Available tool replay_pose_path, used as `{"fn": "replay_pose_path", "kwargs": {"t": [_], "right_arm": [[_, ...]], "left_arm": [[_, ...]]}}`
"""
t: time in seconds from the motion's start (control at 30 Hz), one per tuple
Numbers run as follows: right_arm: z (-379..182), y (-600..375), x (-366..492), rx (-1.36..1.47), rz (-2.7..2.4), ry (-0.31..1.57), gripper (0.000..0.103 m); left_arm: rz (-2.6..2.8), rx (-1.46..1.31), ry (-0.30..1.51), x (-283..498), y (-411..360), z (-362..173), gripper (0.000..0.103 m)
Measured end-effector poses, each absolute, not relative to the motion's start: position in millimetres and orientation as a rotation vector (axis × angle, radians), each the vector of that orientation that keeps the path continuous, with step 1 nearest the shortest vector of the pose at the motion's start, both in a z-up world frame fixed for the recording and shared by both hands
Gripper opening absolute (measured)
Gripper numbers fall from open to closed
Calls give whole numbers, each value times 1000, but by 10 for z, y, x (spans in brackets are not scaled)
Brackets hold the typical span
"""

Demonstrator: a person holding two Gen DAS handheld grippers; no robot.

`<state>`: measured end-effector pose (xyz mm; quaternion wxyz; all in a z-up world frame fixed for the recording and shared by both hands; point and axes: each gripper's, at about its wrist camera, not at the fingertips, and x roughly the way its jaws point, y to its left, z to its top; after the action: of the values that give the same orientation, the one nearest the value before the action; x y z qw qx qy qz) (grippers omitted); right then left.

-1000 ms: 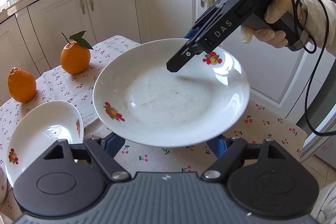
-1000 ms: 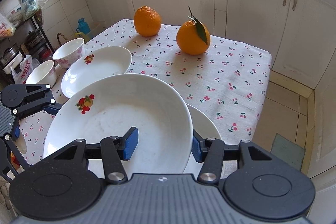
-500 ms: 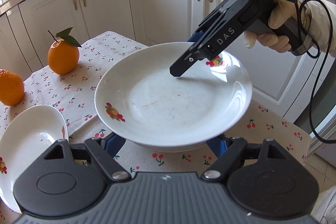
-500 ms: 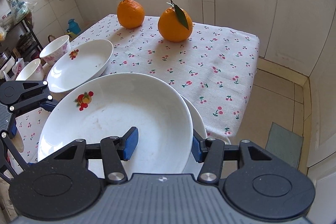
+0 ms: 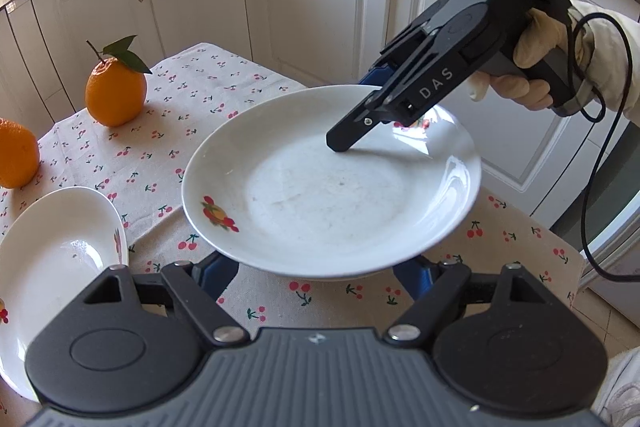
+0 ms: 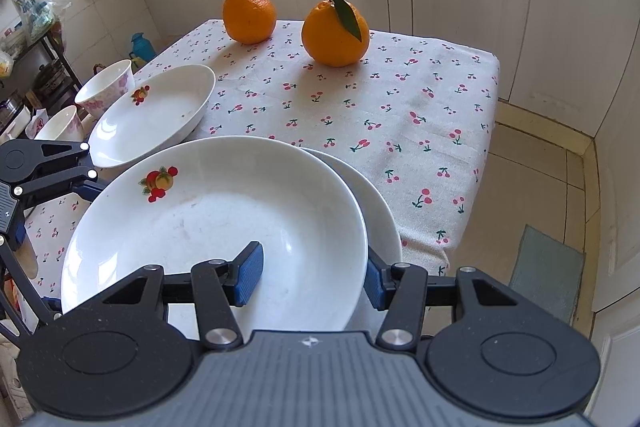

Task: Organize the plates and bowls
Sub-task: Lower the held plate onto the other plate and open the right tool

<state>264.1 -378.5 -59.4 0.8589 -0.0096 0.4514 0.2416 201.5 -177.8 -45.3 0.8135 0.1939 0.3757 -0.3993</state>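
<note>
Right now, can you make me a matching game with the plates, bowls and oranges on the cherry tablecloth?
Things:
1. Large white plate with fruit print
2. Round orange with a green leaf
3. Small white bowl with pink flowers
4. Plain white plate

Places or states:
A. Partly hidden underneath another plate
B. At the table's left edge, beside a second bowl
C. Pinched at its rim by the right gripper
D. Standing beside a leafless orange

Pairs: 1-C, 2-D, 3-B, 4-A
</note>
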Motion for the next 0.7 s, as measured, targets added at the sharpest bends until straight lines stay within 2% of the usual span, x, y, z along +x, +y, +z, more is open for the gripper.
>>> {"fn": "replay_pose_path", "kwargs": {"t": [0.43,0.7], "right_arm": [[-621,-3811,2565,-16,482,964,58],[-534,-3782,2513,-22,453,963,69]], "left_arm": [[-870,441,822,1997,-1796,-523,84],[-863,422,807,1982,-1763,-515,84]]}}
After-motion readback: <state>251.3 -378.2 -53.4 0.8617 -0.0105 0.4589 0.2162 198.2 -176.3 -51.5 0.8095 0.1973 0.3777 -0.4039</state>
